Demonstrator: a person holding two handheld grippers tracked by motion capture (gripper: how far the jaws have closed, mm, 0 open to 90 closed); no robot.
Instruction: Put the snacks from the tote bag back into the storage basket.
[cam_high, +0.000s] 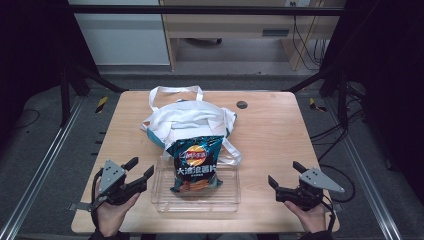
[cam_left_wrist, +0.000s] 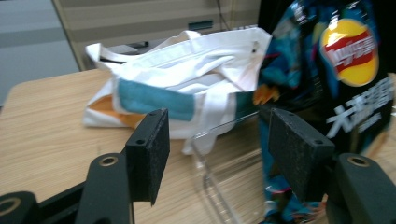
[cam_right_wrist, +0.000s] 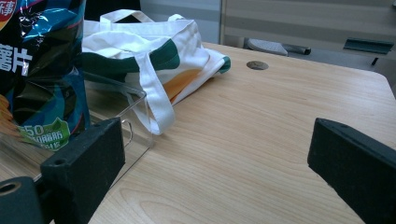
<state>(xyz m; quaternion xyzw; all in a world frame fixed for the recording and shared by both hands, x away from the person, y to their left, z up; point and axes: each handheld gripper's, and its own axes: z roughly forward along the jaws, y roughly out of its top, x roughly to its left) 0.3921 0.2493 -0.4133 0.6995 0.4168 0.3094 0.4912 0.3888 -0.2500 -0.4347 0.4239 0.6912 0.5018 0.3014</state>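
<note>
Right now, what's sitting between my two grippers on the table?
In the high view, a clear plastic tray lies between the left gripper and the right gripper, with a chip bag standing in it. Bare wood flanks the tray.

One wooden table (cam_high: 270, 130) carries one white cloth tote bag (cam_high: 187, 117), one dark bag of crisps (cam_high: 195, 165) and one clear plastic tray (cam_high: 230, 192). Two handheld grippers are counted, the left gripper (cam_high: 141, 169) and the right gripper (cam_high: 285, 173), each with two black jaws spread apart.
</note>
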